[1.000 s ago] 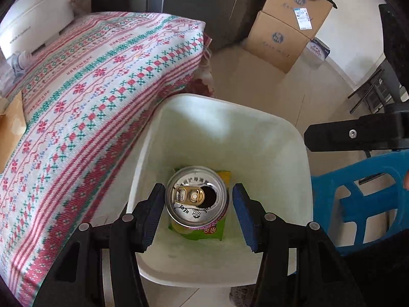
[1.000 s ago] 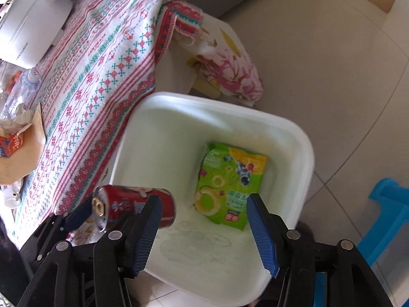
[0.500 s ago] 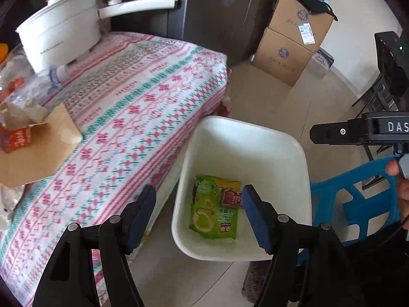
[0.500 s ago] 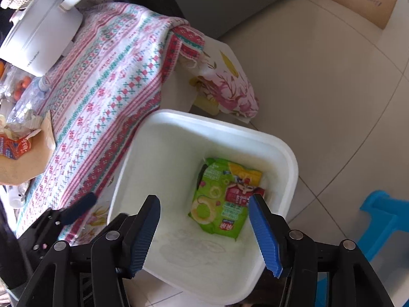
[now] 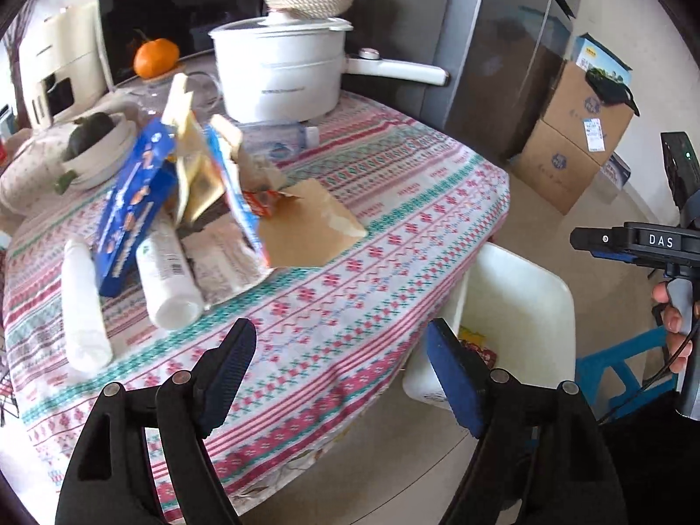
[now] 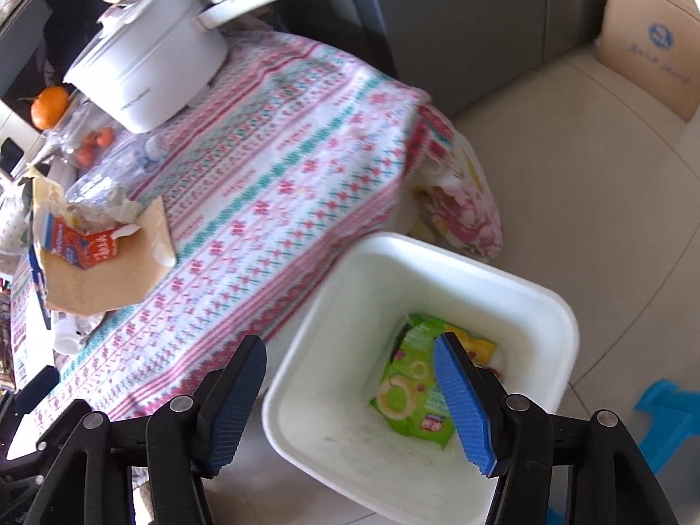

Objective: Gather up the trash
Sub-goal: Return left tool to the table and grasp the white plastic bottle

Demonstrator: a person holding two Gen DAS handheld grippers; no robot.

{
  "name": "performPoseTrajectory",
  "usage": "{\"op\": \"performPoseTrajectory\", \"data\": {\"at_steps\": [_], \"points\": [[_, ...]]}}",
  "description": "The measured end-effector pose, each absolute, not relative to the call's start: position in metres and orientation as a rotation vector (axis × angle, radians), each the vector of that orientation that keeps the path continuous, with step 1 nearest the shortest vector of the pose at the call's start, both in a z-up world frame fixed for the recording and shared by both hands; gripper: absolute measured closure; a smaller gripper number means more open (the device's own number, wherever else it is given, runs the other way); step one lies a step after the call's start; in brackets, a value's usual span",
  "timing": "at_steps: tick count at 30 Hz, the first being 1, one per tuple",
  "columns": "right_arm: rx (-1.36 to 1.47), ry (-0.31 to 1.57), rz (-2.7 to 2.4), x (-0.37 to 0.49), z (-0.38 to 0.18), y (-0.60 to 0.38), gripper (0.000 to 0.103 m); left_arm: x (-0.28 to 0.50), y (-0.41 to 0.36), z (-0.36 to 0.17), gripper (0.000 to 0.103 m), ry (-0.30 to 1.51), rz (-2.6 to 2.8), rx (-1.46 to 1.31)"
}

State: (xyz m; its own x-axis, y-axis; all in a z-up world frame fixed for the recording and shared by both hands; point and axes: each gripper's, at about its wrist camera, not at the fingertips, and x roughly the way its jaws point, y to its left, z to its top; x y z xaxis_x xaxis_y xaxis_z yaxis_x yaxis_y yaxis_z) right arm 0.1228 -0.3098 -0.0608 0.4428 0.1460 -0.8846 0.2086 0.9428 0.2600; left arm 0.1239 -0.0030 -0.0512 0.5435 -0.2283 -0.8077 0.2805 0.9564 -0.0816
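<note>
Your left gripper (image 5: 339,365) is spread wide and holds nothing, hanging over the edge of the desk (image 5: 393,201) with its patterned cloth. Your right gripper (image 6: 350,383) is just as wide and just as bare, poised above the white trash bin (image 6: 564,319) that stands on the floor beside the desk.

In the bin lies a green snack wrapper (image 6: 409,378), partly covered by your right gripper's blue pad; something red shows past the wrapper's far edge, but too little of it to name. From the left wrist view the bin's (image 5: 564,306) contents are nearly all hidden by the pad.

On the desk a heap of litter waits: a blue box (image 5: 131,210), two white bottles (image 5: 168,275) lying down, a torn red carton (image 6: 83,245) on brown cardboard (image 5: 306,227), and a crushed clear bottle (image 5: 280,138) near the white pot (image 5: 280,74). Motion blur smears the heap, so its smaller pieces cannot be told apart.
</note>
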Motion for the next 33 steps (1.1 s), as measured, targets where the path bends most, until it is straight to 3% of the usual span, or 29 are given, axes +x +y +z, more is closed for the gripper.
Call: {"op": "performPoseTrajectory", "data": {"at_steps": [20, 31, 33], "points": [[0.137, 1.058, 0.130, 0.169, -0.053, -0.147, 0.026, 0.171, 0.198, -0.054, 0.021, 0.948, 0.135, -0.117], [0.102, 1.060, 0.145, 0.189, -0.073, -0.086, 0.026, 0.226, 0.224, -0.101, 0.022, 1.056, 0.218, -0.228], [0.094, 1.061, 0.146, 0.190, -0.076, -0.079, 0.026, 0.234, 0.225, -0.112, 0.028, 1.087, 0.233, -0.244]]}}
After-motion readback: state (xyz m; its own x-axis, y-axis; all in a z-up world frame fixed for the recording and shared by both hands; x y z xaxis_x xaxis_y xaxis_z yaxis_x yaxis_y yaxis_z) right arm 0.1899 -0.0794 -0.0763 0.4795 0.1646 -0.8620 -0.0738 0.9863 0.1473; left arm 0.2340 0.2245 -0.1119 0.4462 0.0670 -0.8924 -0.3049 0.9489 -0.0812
